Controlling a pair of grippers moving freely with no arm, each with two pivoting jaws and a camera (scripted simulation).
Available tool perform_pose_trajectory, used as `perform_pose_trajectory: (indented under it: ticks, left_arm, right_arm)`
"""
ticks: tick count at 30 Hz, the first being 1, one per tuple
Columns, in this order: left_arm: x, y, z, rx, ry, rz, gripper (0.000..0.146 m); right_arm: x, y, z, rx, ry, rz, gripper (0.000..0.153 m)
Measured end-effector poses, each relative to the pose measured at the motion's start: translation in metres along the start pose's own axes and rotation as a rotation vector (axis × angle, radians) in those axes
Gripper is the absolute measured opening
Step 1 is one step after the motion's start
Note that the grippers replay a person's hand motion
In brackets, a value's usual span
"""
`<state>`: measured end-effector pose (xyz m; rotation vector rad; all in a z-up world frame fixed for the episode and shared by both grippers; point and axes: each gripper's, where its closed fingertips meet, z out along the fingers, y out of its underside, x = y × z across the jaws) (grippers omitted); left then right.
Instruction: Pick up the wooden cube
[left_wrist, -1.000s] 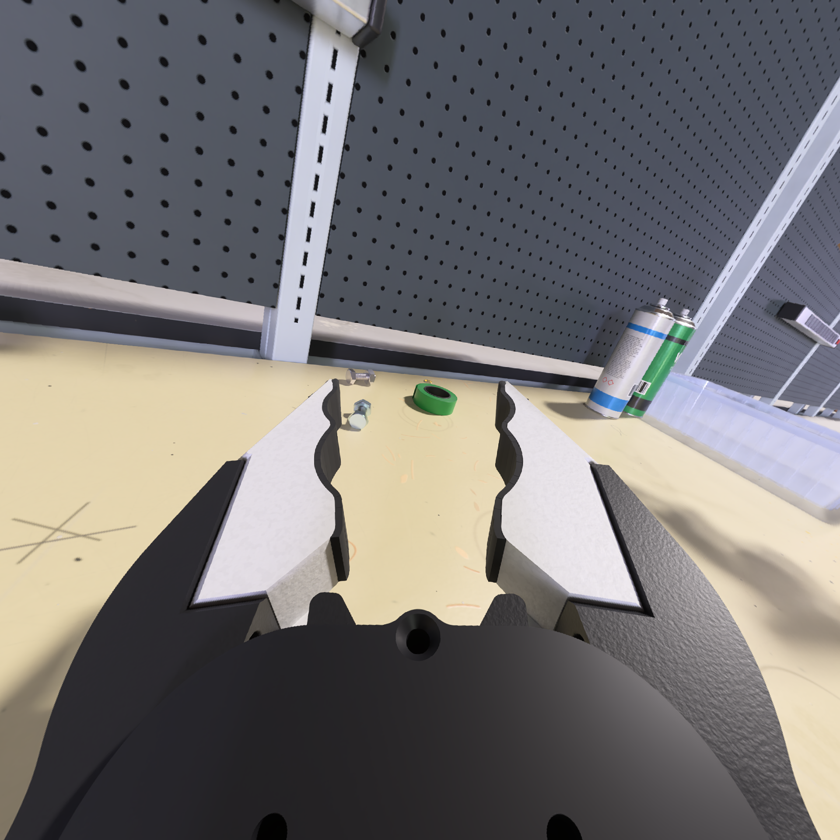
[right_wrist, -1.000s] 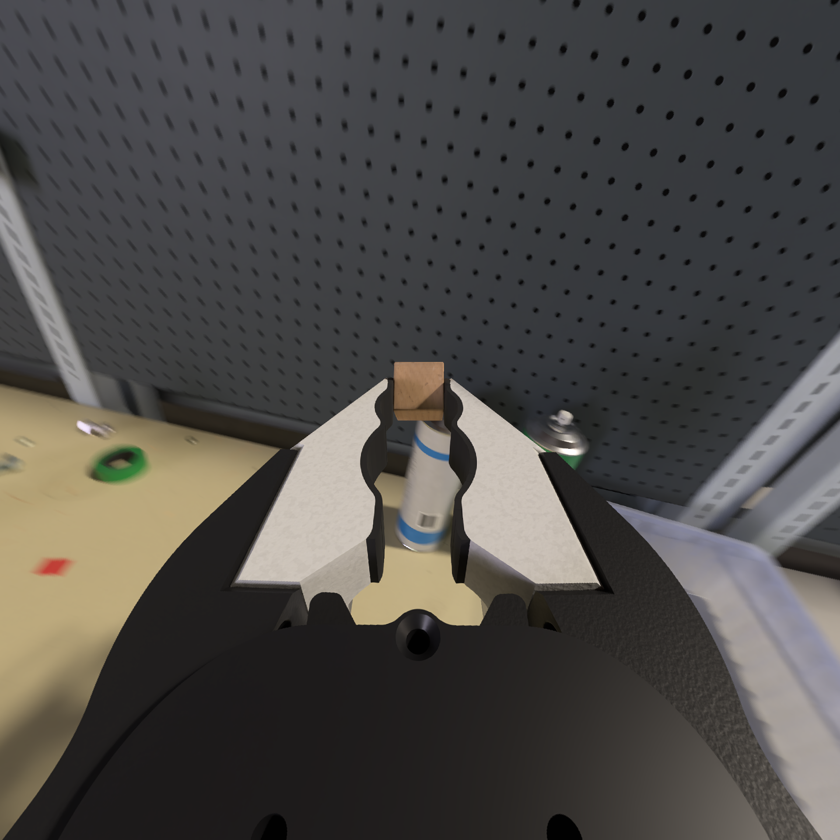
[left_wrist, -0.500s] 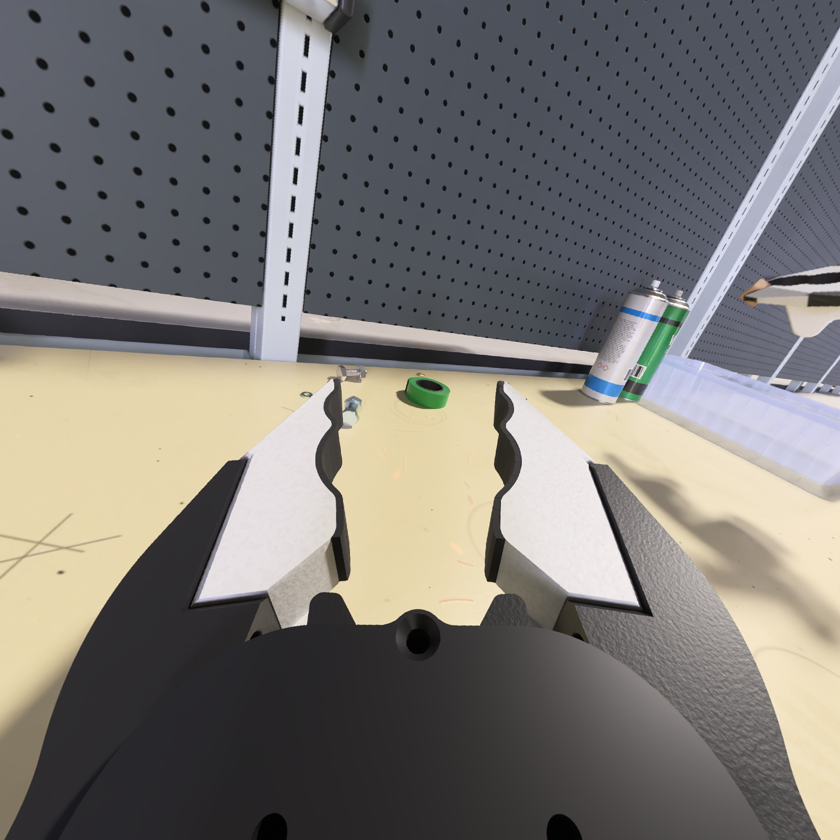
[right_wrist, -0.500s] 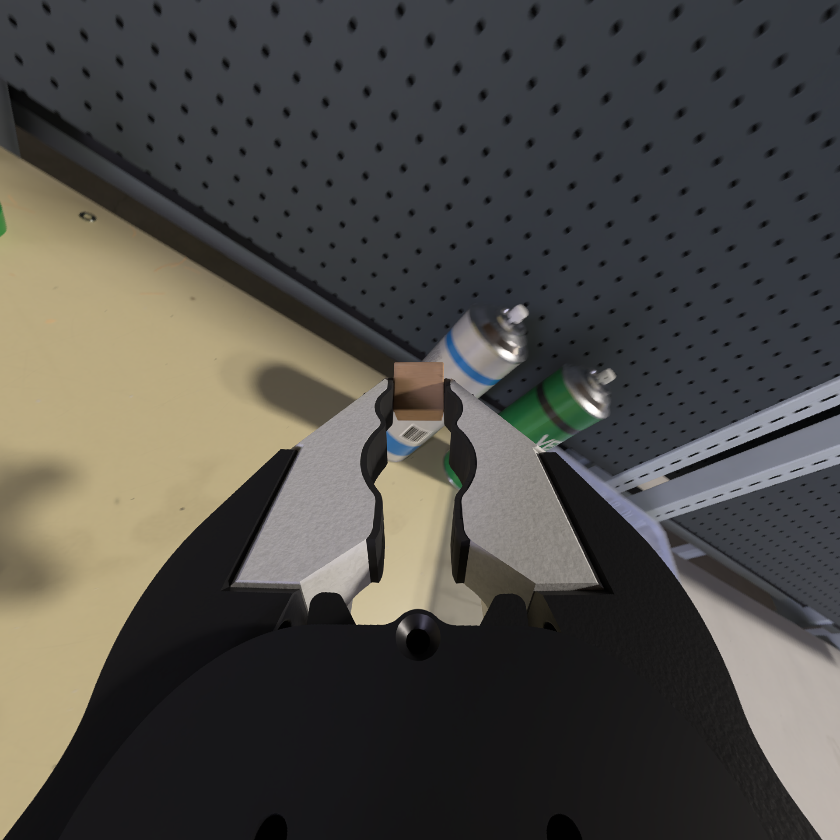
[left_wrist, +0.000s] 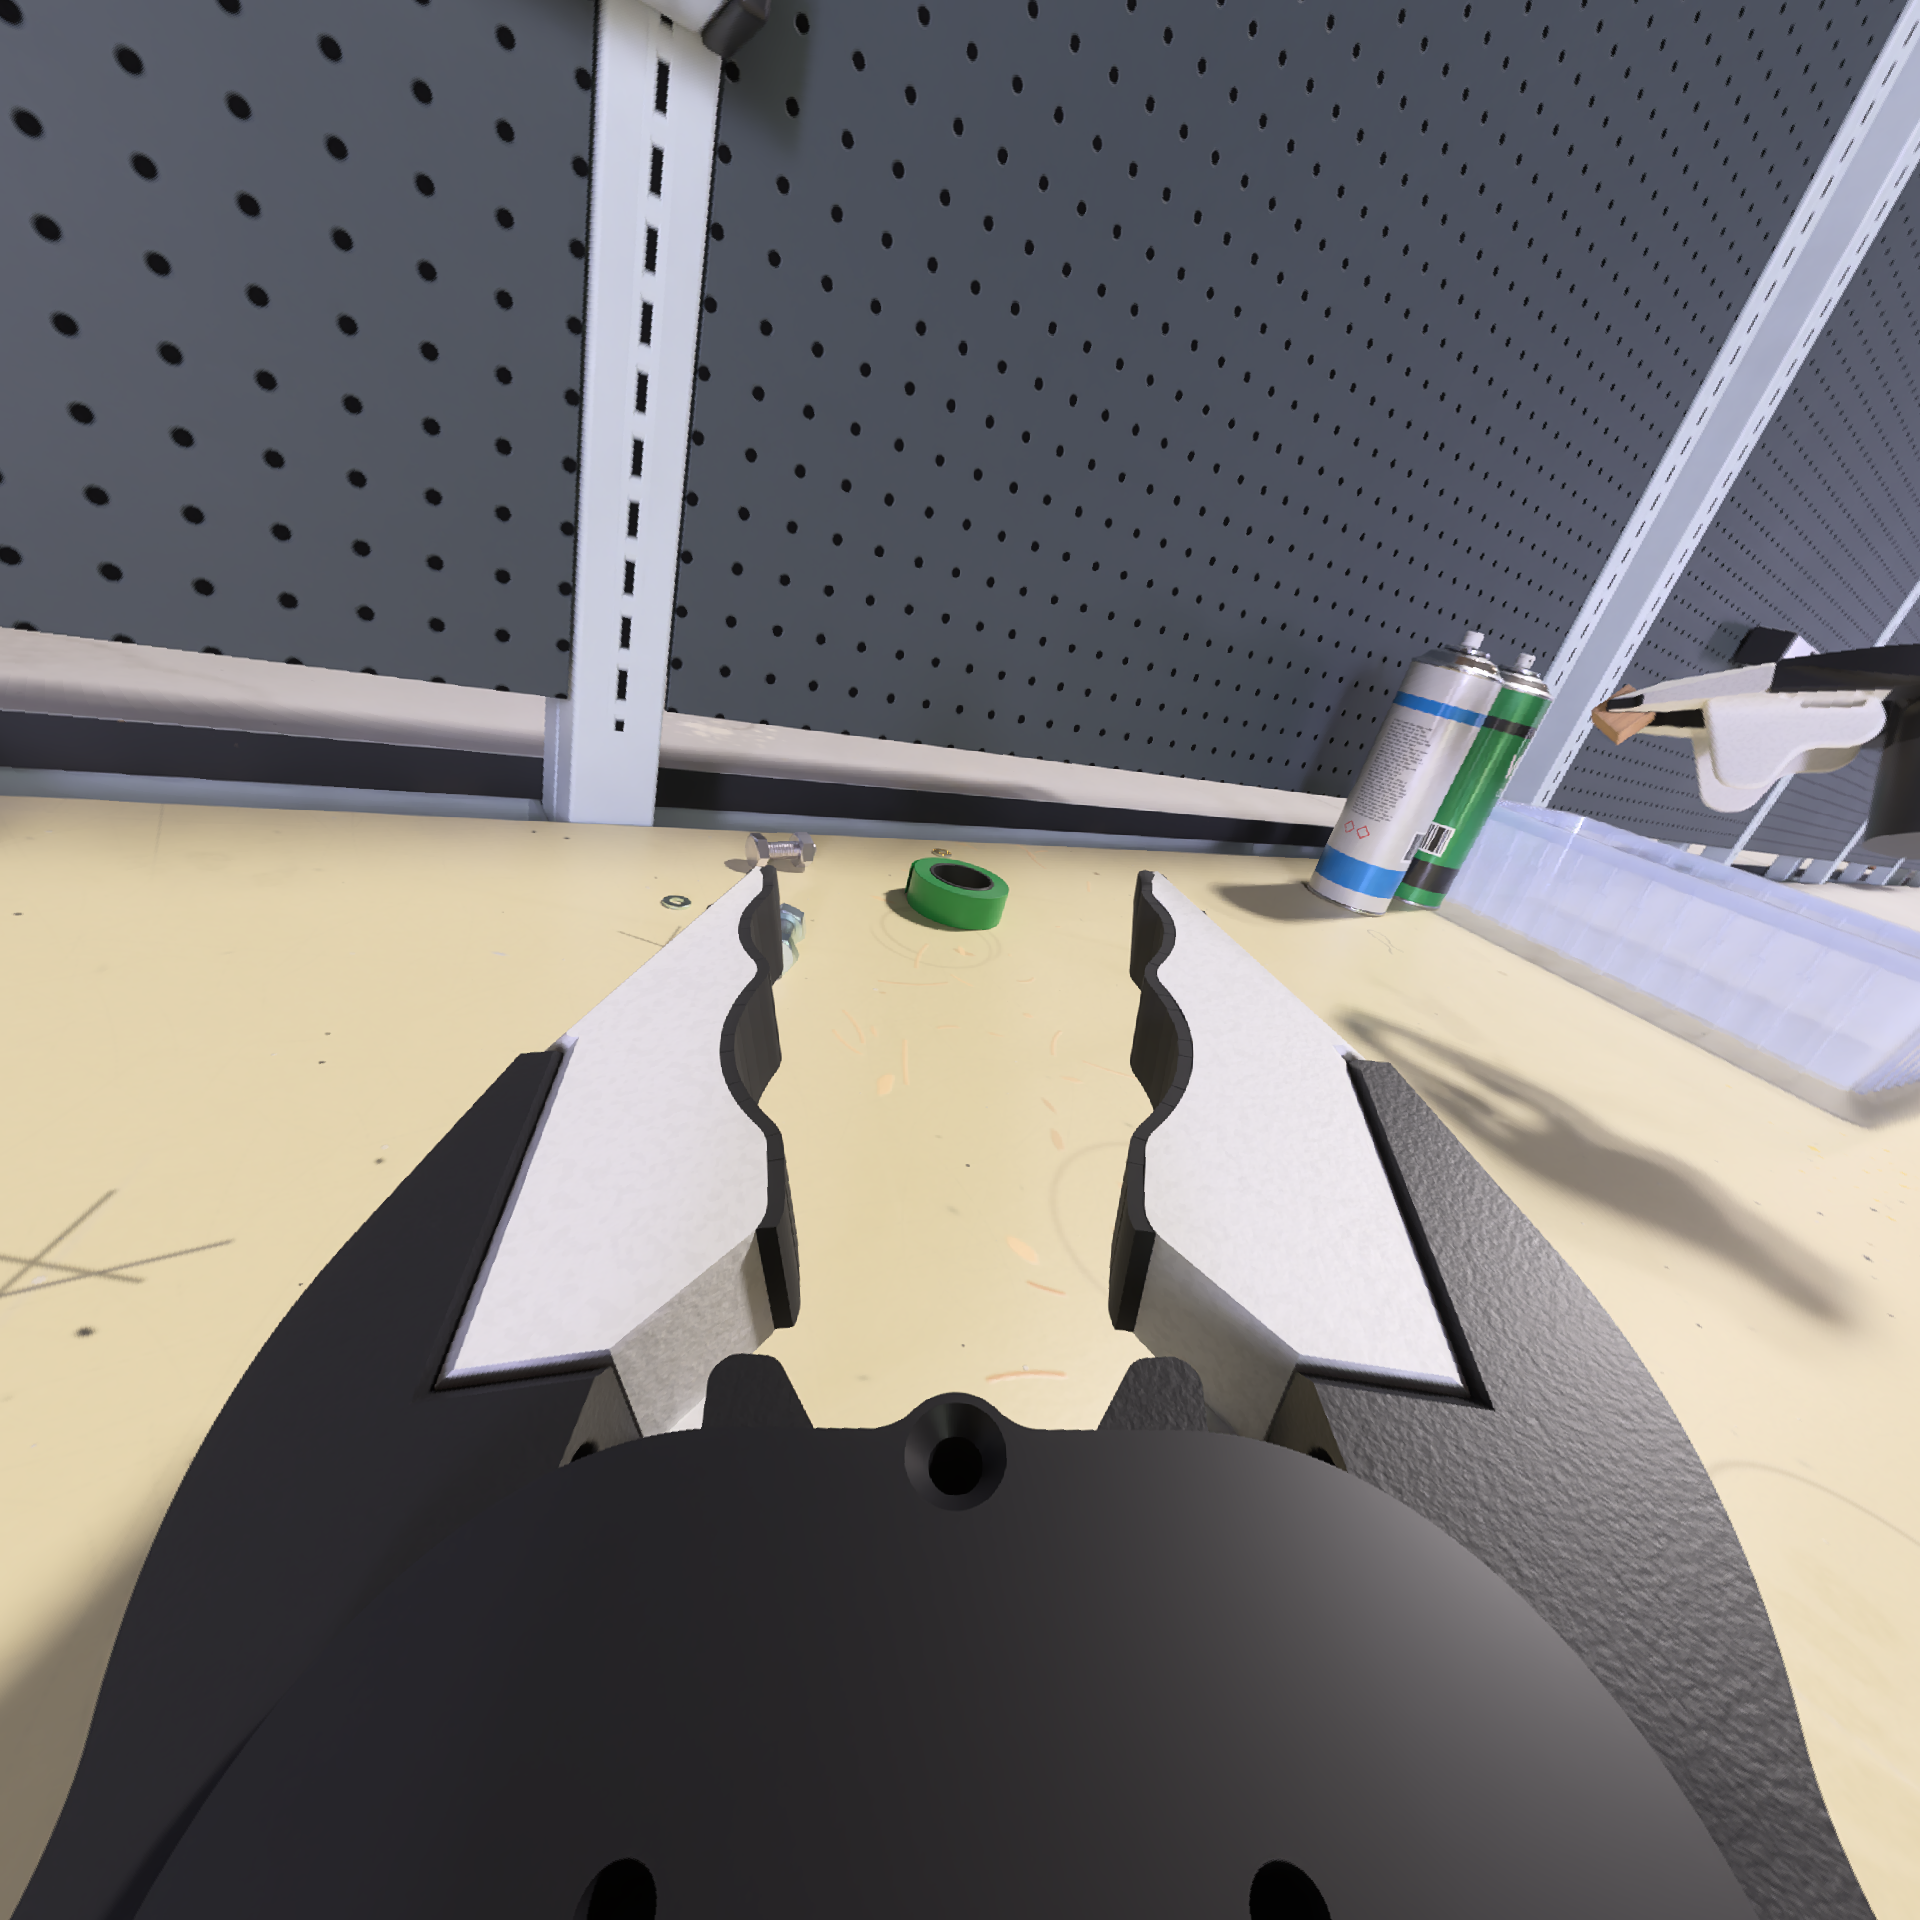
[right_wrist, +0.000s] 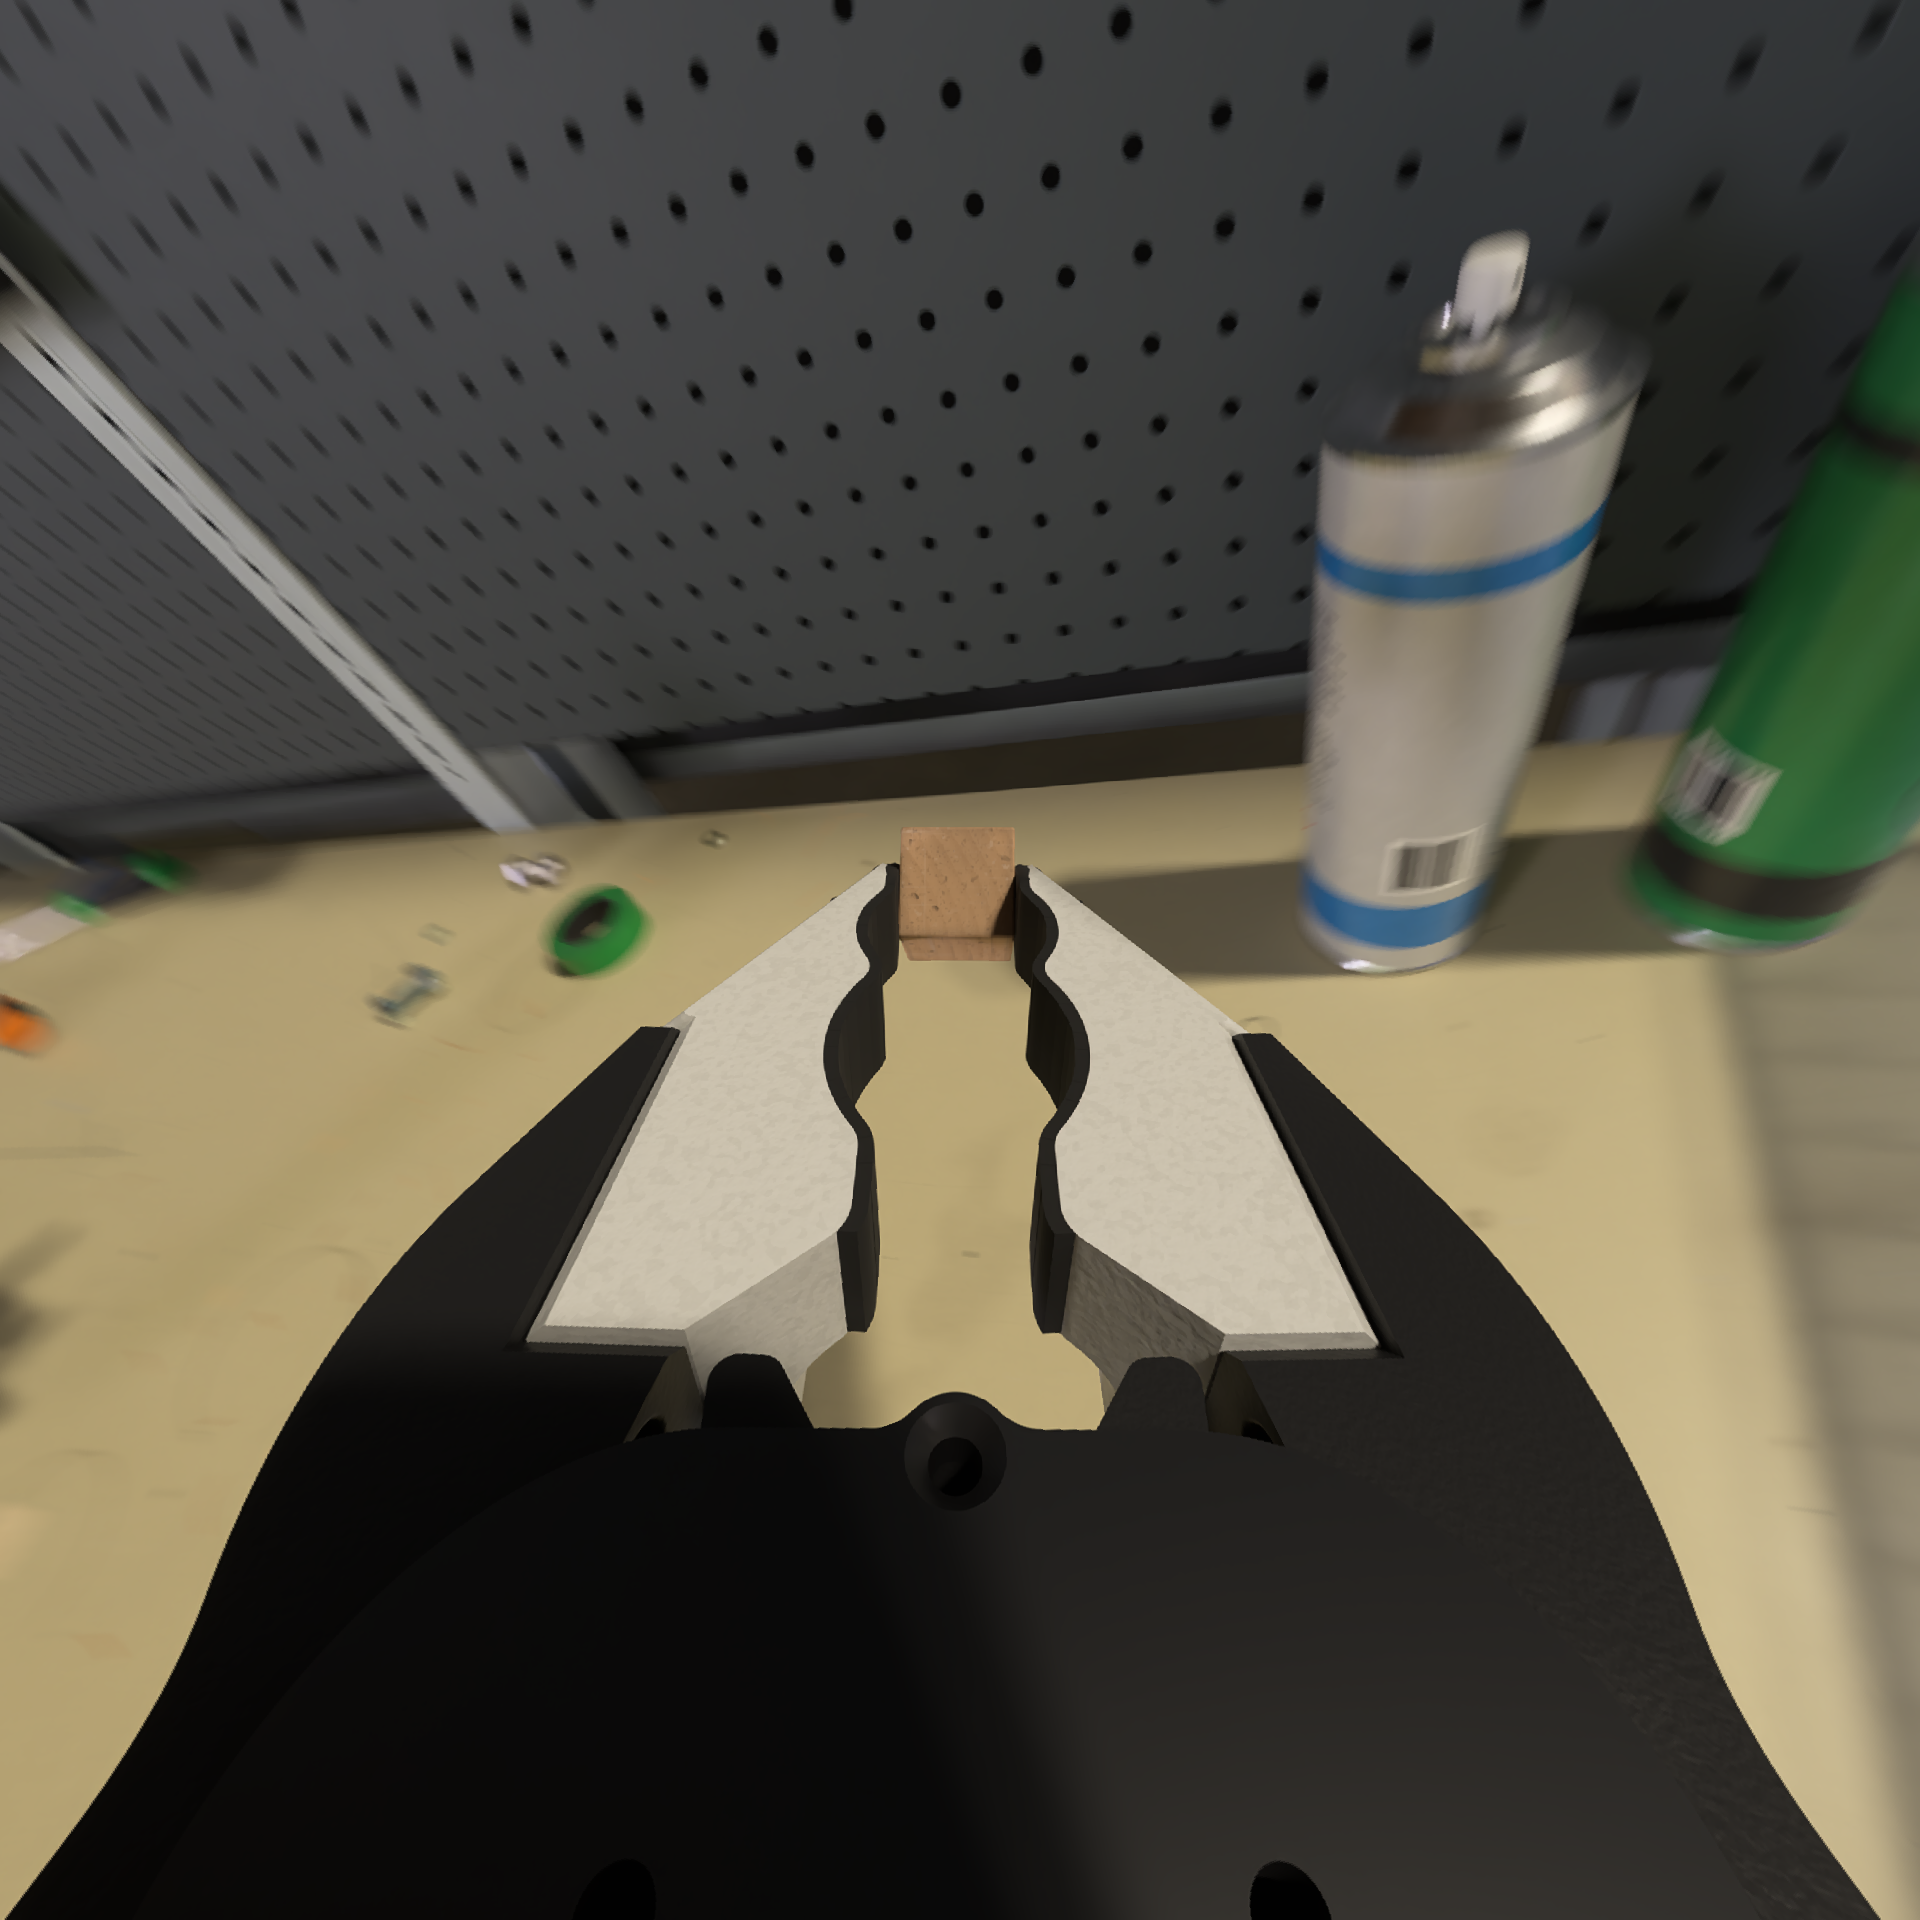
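Your right gripper (right_wrist: 956, 899) has its fingers (right_wrist: 748, 1101) clamped on the wooden cube (right_wrist: 956, 883), pinched right at the fingertips, clear above the worktop (right_wrist: 260, 1195). Right of those fingers: a silver-blue spray can (right_wrist: 1444, 644) and a green spray can (right_wrist: 1808, 665), both upright. Left of them: a green tape roll (right_wrist: 597, 928), blurred bolts. Your left gripper (left_wrist: 951, 894) has fingers spread wide, gripping nothing, low over the worktop; tape roll just past the tips, a bolt (left_wrist: 790, 923) beside the left finger.
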<state>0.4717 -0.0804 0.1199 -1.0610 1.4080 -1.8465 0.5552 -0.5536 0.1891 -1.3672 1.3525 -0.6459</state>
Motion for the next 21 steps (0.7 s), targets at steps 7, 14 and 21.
perform_pose_trajectory:
  ticks: [7,14,21]
  left_arm:
    - [0.000,0.000,0.000,0.000,0.000,-0.004,0.068]
    - [0.000,0.000,0.001,0.001,-0.001,-0.004,0.068]
    - [-0.001,0.000,0.001,-0.001,0.001,-0.008,0.068]
  right_arm:
    - [-0.008,0.027,0.010,0.037,-0.156,0.384,0.021]
    - [-0.028,0.032,0.008,0.079,-0.156,0.382,0.021]
    - [-0.029,0.017,-0.011,0.162,-0.078,0.417,0.021]
